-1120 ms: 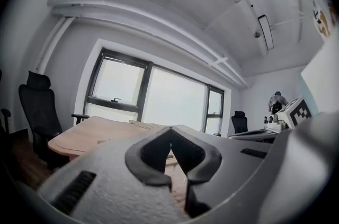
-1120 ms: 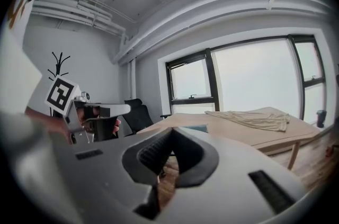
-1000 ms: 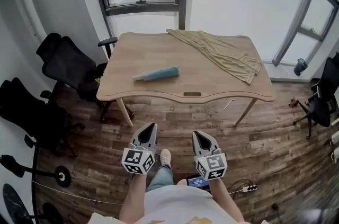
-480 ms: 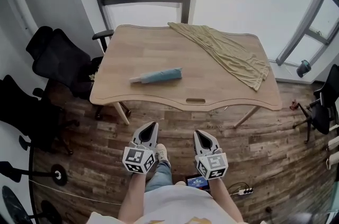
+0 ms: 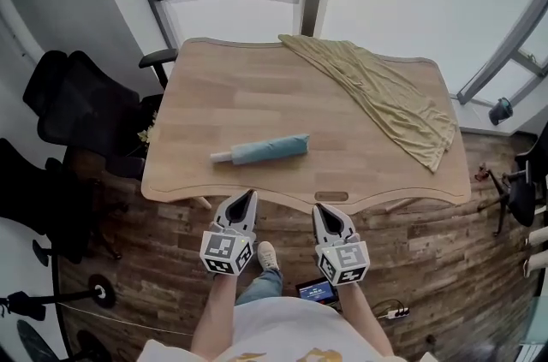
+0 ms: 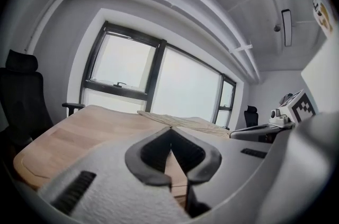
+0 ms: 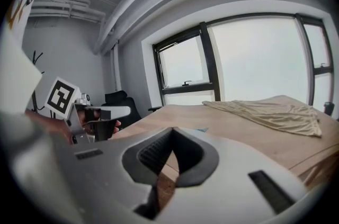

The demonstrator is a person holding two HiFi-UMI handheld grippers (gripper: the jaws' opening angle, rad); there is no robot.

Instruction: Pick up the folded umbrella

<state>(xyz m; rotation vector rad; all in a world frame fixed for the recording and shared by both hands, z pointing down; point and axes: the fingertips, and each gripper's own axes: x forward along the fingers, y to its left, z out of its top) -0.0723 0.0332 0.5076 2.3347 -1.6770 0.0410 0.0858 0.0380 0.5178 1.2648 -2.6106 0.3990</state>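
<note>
Both closed, empty: left gripper (image 5: 249, 194), right gripper (image 5: 318, 207); folded umbrella (image 5: 261, 150) on table (image 5: 214, 86).

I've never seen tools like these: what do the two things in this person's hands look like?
The left gripper and right gripper are pale grey, tapering to a point, with dark ribbed pads inside the jaws. Each carries a cube of black-and-white square markers. The person wears a white top.
</note>
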